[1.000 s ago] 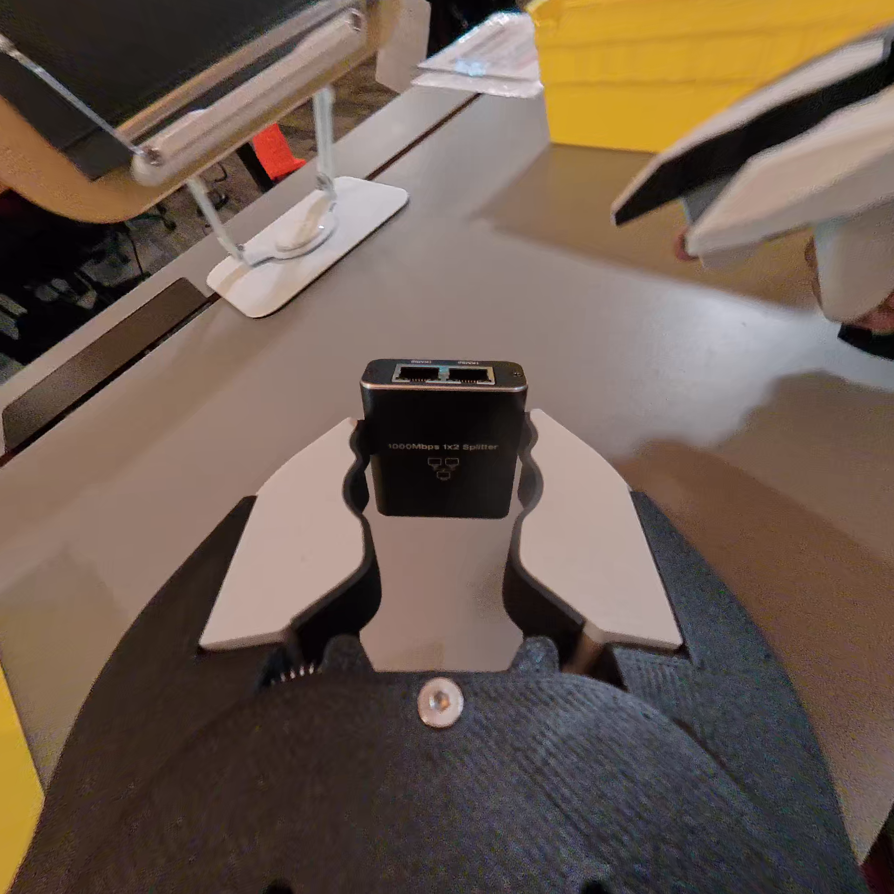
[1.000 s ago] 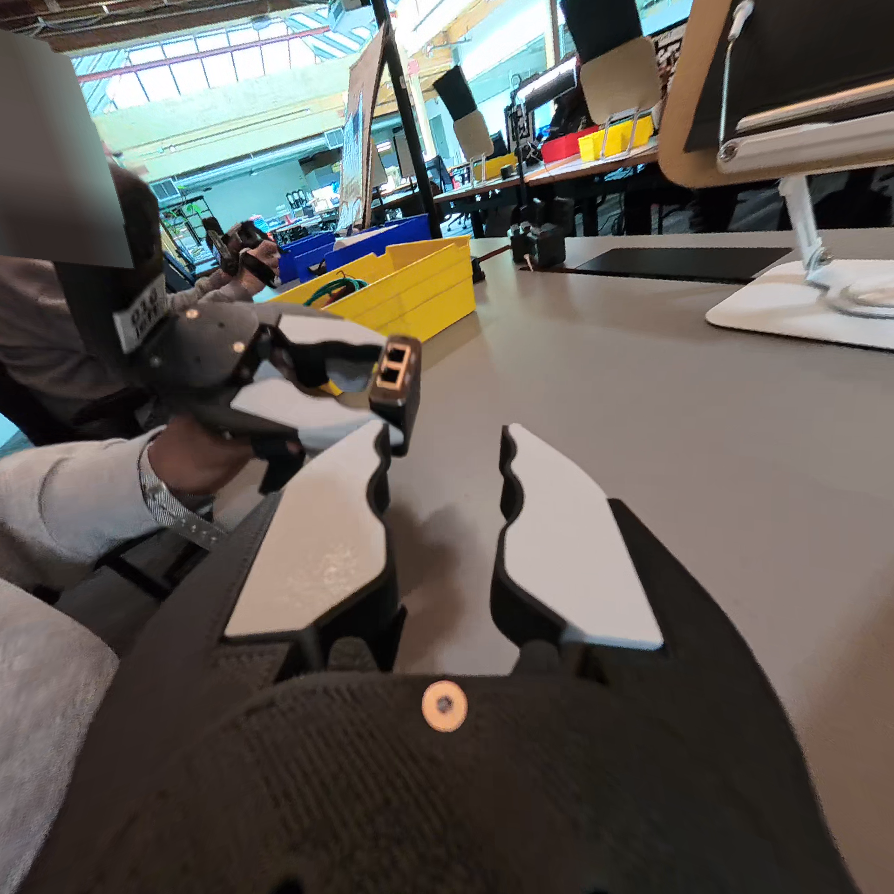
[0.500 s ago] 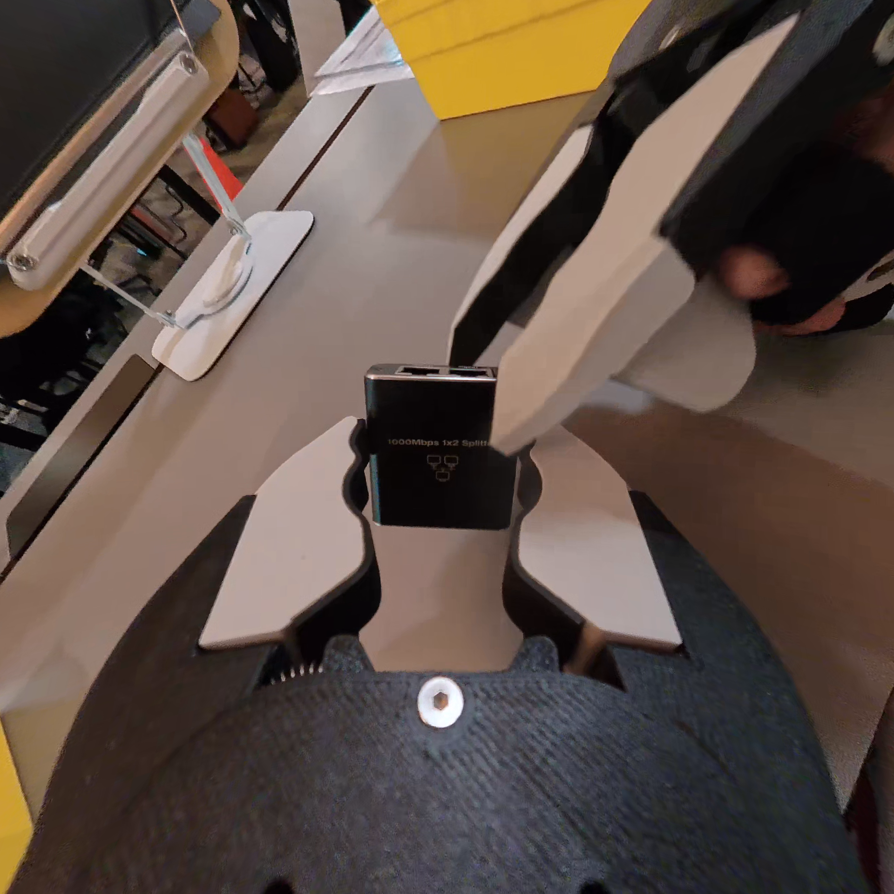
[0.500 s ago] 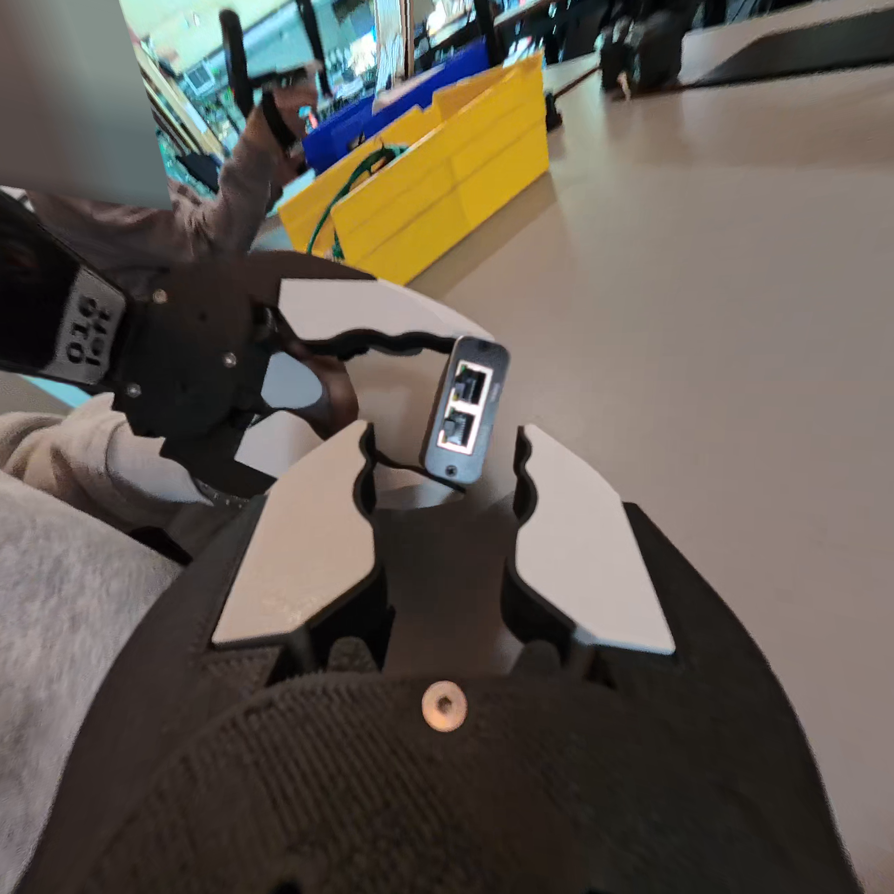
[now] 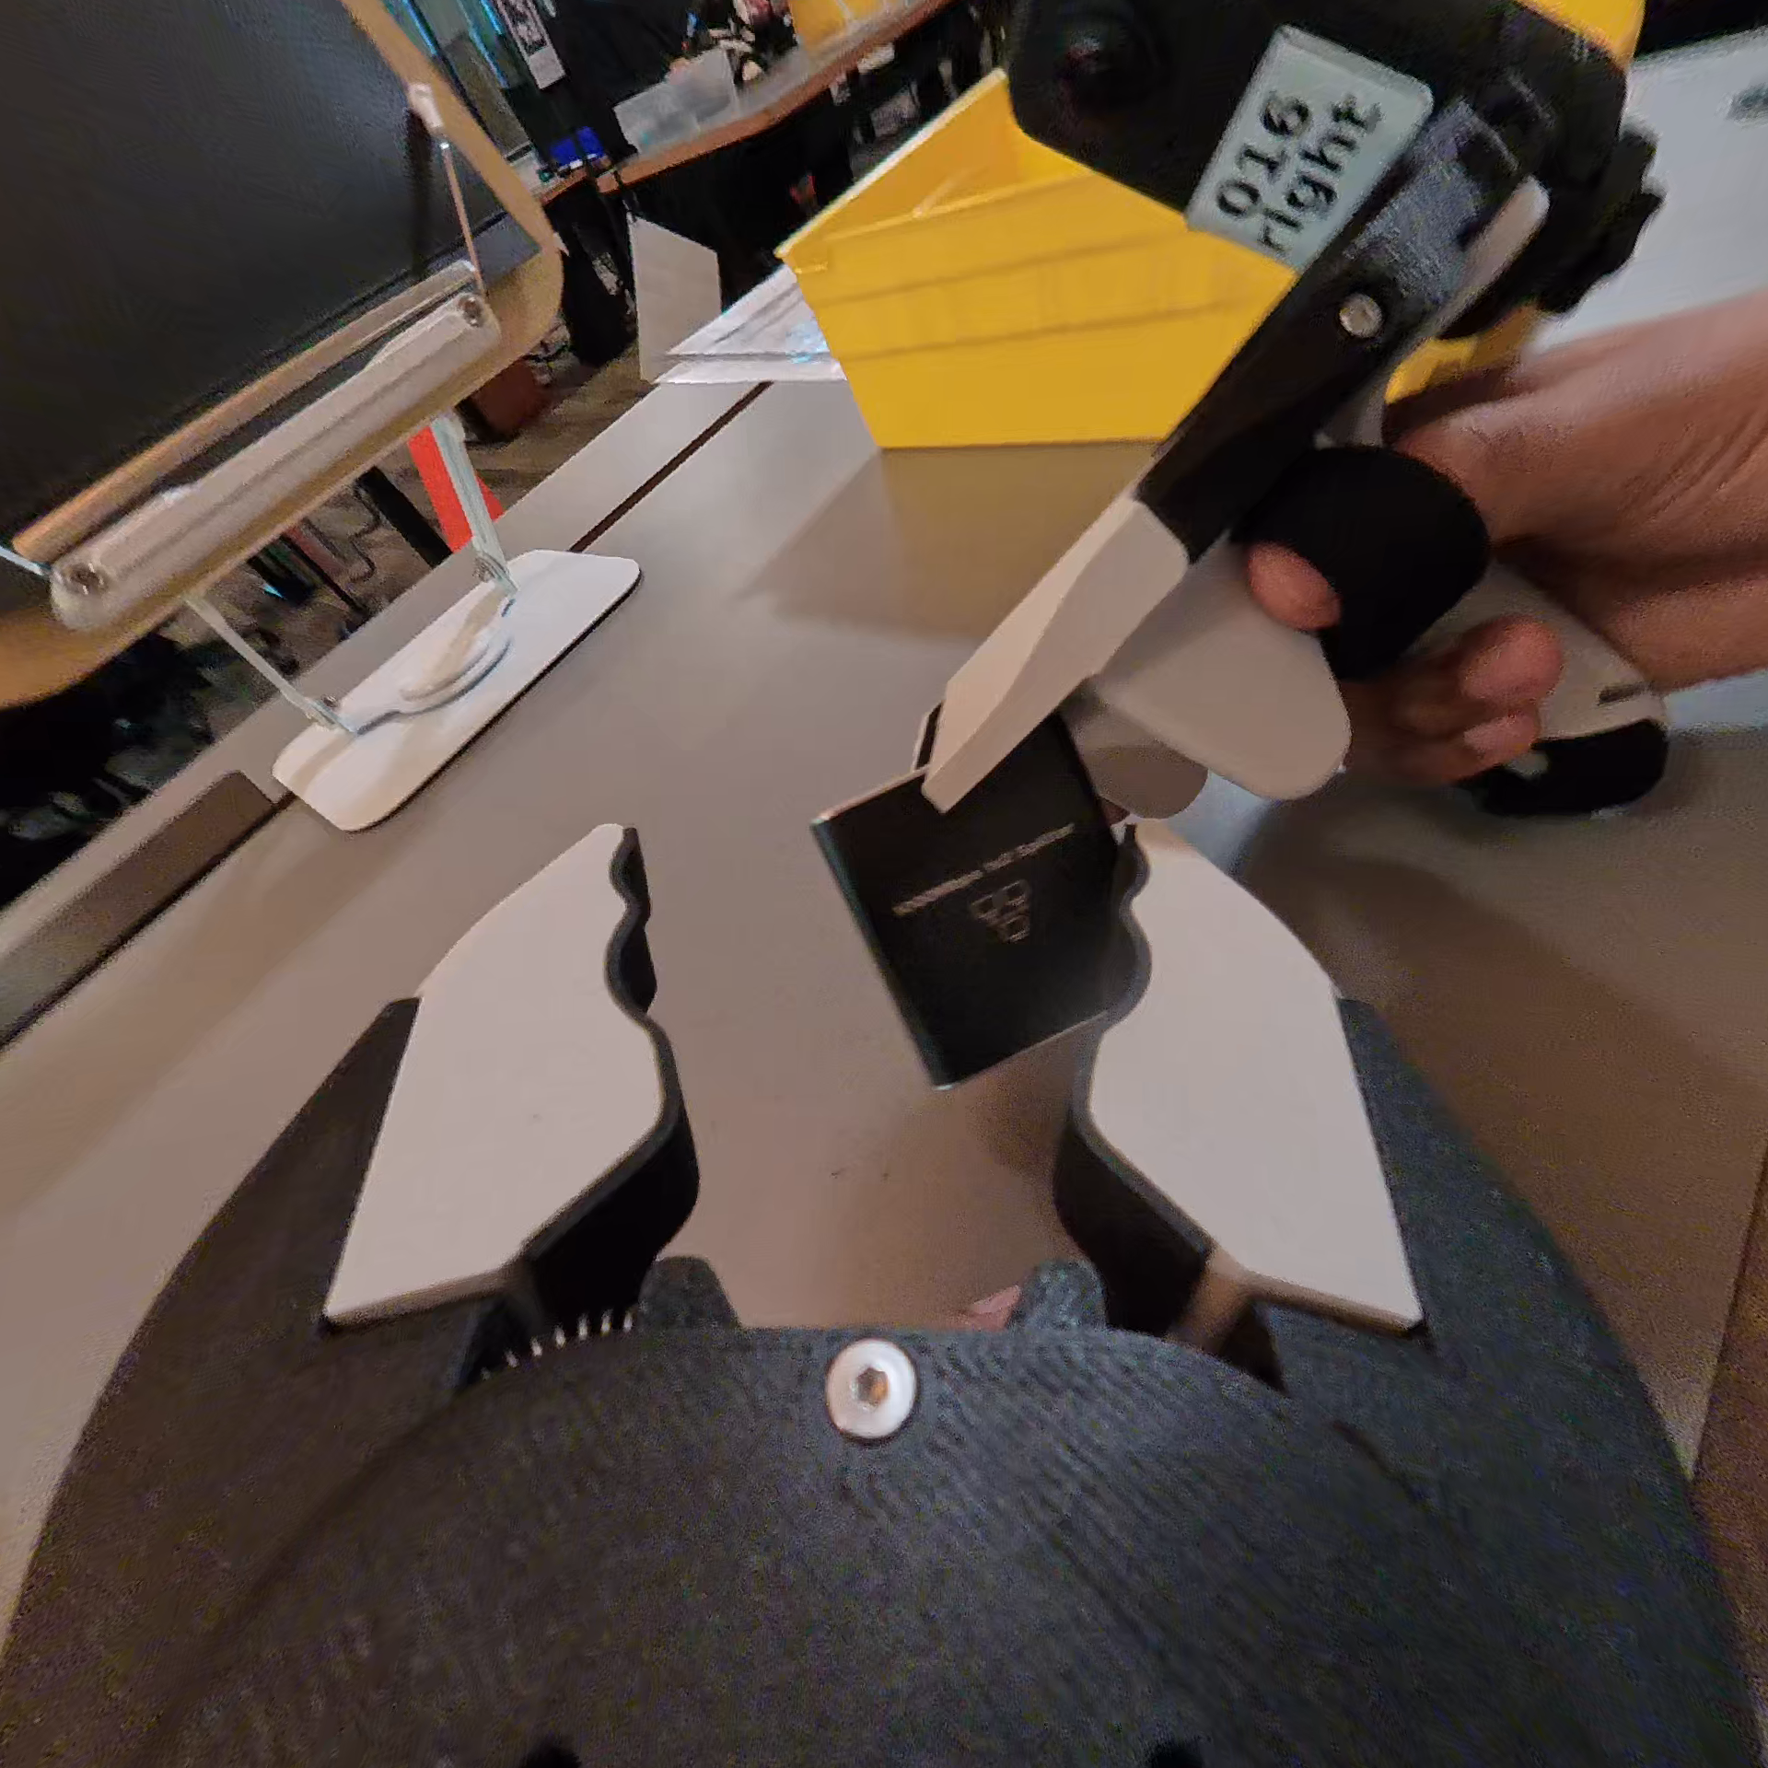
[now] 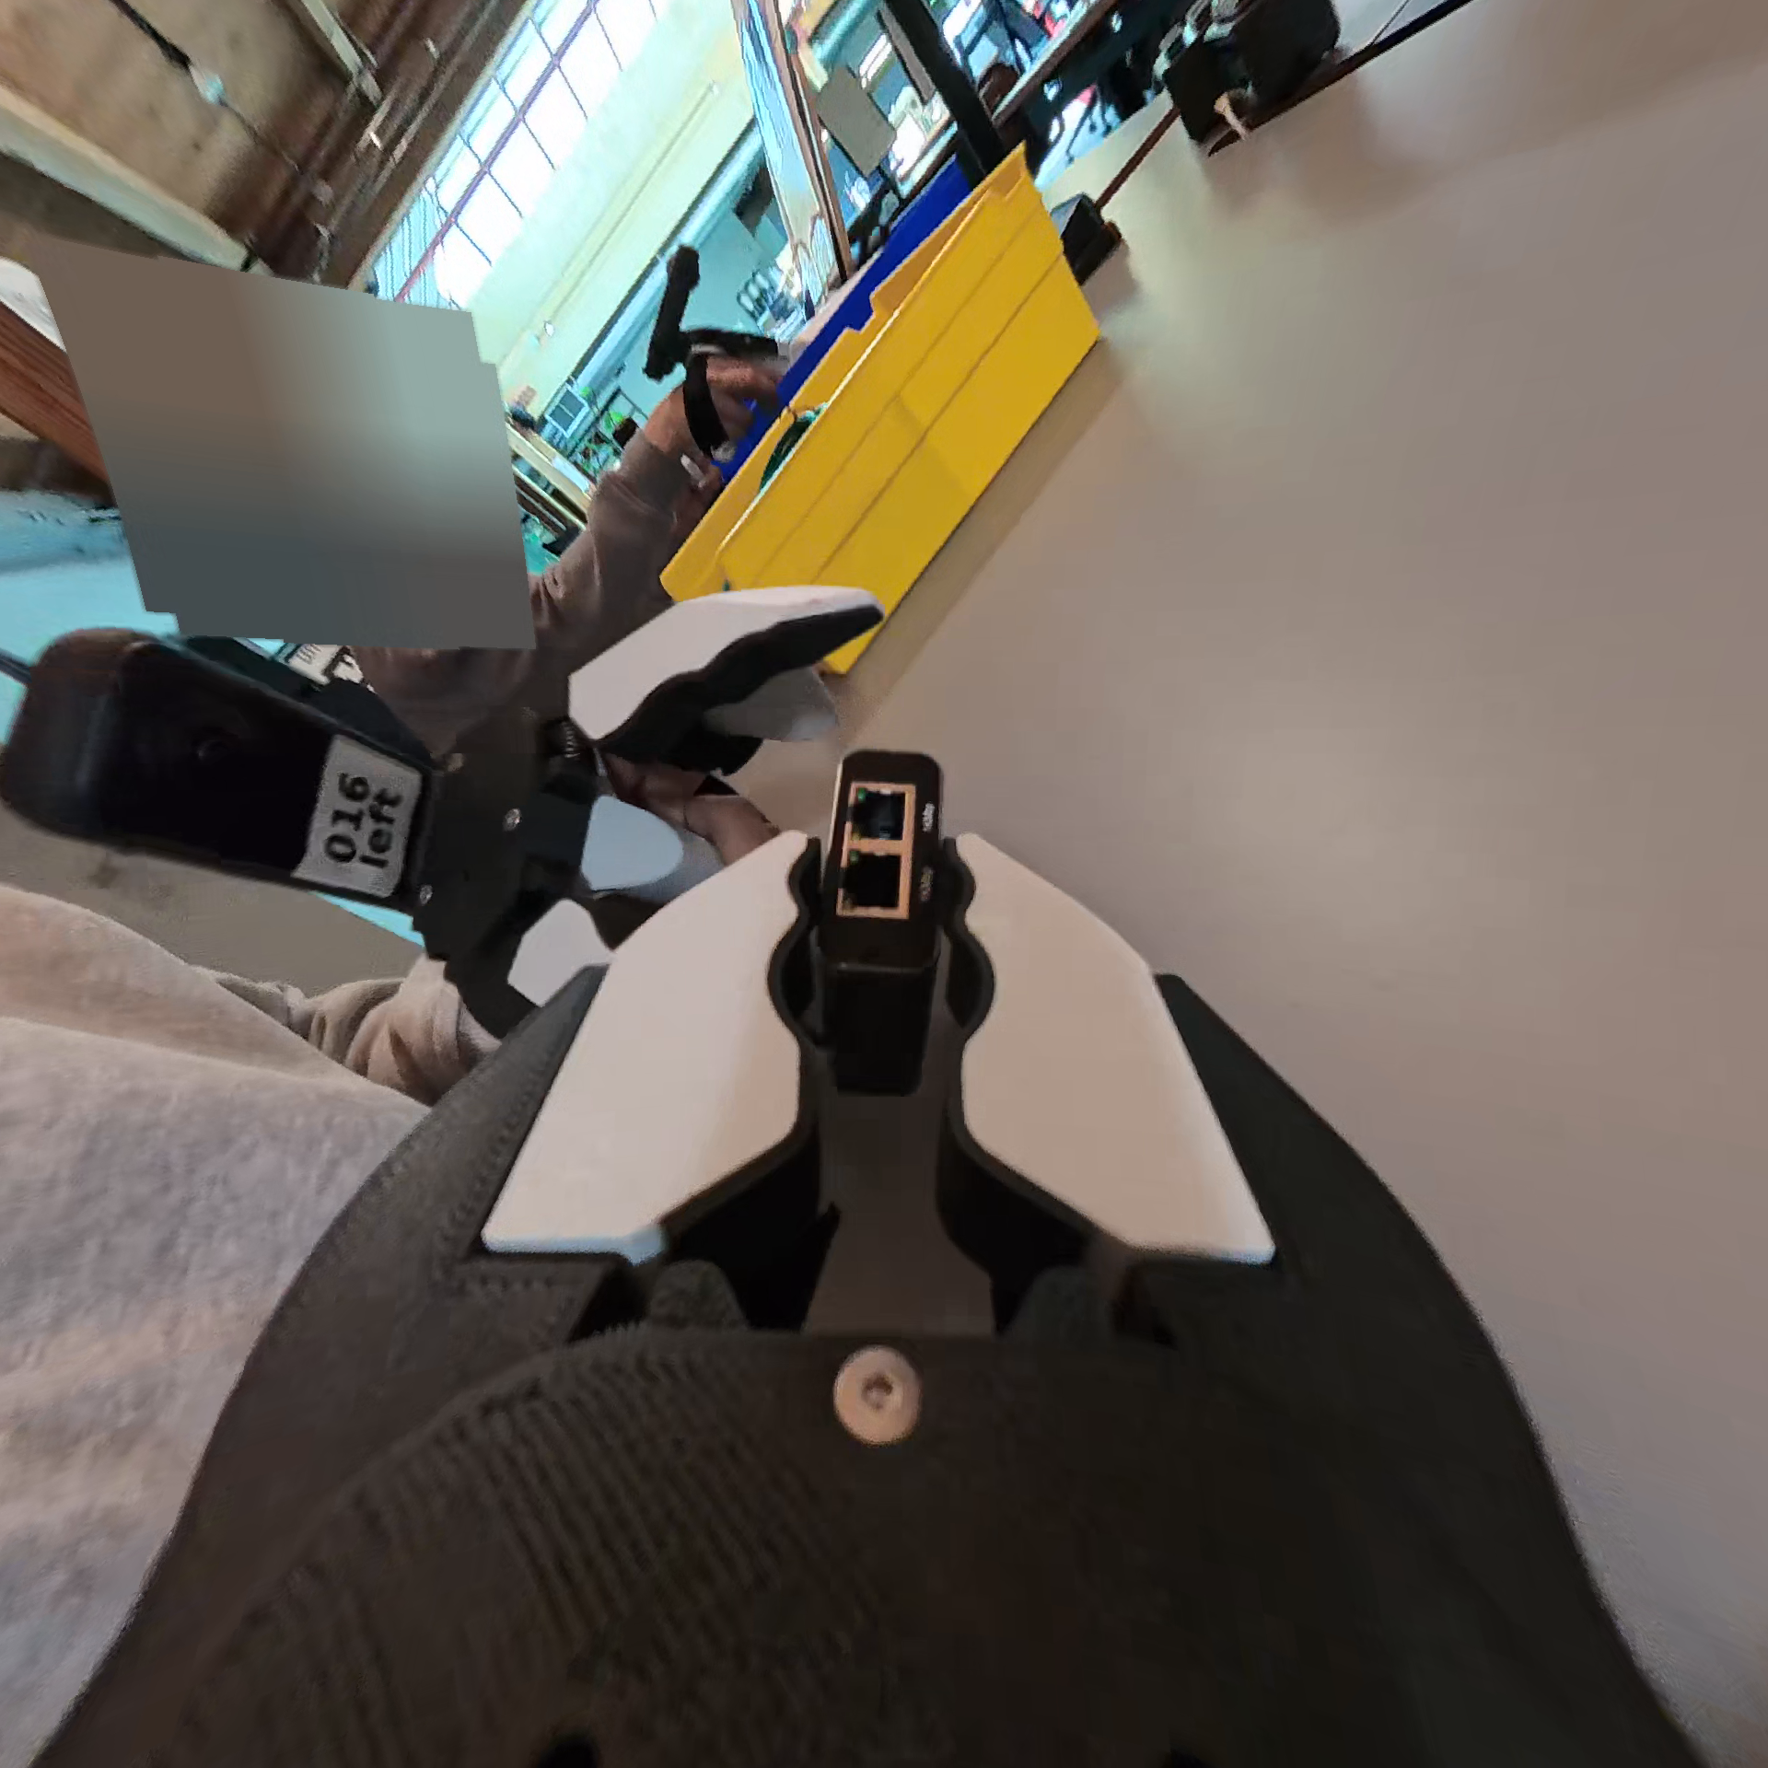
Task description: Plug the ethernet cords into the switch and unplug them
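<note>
- The switch (image 6: 885, 918) is now sitting pinched in the right claw (image 6: 880, 895); half a second ago the left claw (image 5: 875, 942) was pinching it, and that claw is now standing spread beside it
- The handover is looking done, freeing the left claw to fetch a cord
- The right wrist view is showing the switch's two empty ports; the left wrist view is showing only its printed flank above the tabletop (image 5: 765, 670), with a yellow bin (image 5: 1005, 316) beyond the switch

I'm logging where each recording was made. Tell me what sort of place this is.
Probably a shared workshop or lab hall. Yellow parts bins stand on a long grey table, more workbenches run behind, and big high windows sit under an industrial ceiling.
</note>
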Demonstrator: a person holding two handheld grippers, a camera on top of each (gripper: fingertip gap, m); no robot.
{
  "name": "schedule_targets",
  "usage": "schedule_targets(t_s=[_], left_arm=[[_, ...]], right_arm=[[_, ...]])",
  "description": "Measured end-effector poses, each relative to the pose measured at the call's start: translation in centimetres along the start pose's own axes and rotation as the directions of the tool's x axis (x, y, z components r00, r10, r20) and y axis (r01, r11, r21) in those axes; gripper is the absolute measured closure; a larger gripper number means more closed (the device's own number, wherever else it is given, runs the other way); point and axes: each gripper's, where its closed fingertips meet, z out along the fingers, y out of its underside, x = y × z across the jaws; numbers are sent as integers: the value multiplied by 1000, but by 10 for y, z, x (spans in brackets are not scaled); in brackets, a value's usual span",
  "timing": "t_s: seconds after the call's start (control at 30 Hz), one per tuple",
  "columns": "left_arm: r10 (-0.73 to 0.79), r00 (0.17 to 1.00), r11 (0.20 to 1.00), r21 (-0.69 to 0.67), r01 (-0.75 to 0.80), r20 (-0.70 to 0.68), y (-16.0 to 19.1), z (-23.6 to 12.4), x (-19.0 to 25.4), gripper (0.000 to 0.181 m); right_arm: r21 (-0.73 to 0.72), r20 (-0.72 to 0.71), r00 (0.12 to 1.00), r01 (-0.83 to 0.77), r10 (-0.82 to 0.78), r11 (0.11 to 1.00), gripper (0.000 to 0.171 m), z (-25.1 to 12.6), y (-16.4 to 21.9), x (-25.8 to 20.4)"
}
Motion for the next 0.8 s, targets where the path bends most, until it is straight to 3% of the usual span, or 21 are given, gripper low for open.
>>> schedule_targets(t_s=[0.1,0.2,0.4,0.47,0.57,0.7,0.8], left_arm=[[-190,979,980,45,194,-80,-1,-2,-5,81],[-405,879,900,56,431,-251,-4,-3,0,74],[-675,443,565,-27,824,-590,-24,-9,13,80],[-698,314,468,-79,880,-644,-27,-10,15,90],[-707,200,403,-154,902,-678,-28,-11,21,100],[-677,128,393,-209,895,-724,-33,-16,30,127],[-672,138,409,-208,889,-728,-31,-17,30,137]], right_arm=[[63,40,998,-41,39,997,148,-5,-10,-2],[121,90,993,-84,73,989,148,-10,-19,-6],[195,181,981,-101,65,976,148,-15,-30,-19],[212,191,981,-69,28,975,148,-15,-32,-25],[227,165,986,-2,-37,974,148,-14,-32,-28],[228,132,987,54,-86,972,148,-13,-31,-29],[228,139,987,46,-79,973,148,-13,-31,-29]])
